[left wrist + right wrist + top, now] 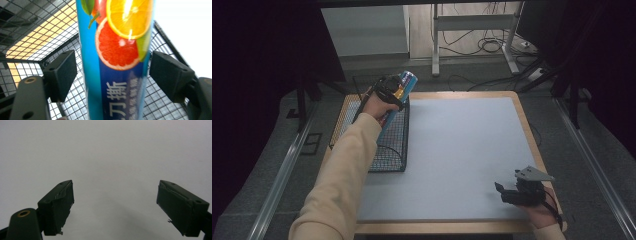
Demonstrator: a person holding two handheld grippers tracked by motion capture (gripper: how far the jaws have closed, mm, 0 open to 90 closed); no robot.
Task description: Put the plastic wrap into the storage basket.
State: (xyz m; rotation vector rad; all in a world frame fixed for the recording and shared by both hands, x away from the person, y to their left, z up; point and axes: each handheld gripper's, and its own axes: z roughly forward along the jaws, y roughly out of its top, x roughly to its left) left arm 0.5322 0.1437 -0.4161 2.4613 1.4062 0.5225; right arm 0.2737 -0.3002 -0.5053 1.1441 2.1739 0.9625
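You will find white Chinese characters on the blue tube (115, 62) below its printed citrus slices; "刀撕" reads, rest blurred.

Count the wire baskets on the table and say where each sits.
1. The wire basket sits at the table's left edge, under the left gripper; the blue box stands between that gripper's open jaws.

Wire basket (393, 150) w/ tall blue box (398, 100) blocks table's left edge; grey mat (462, 150) lies open btwn basket & right gripper (507, 192).
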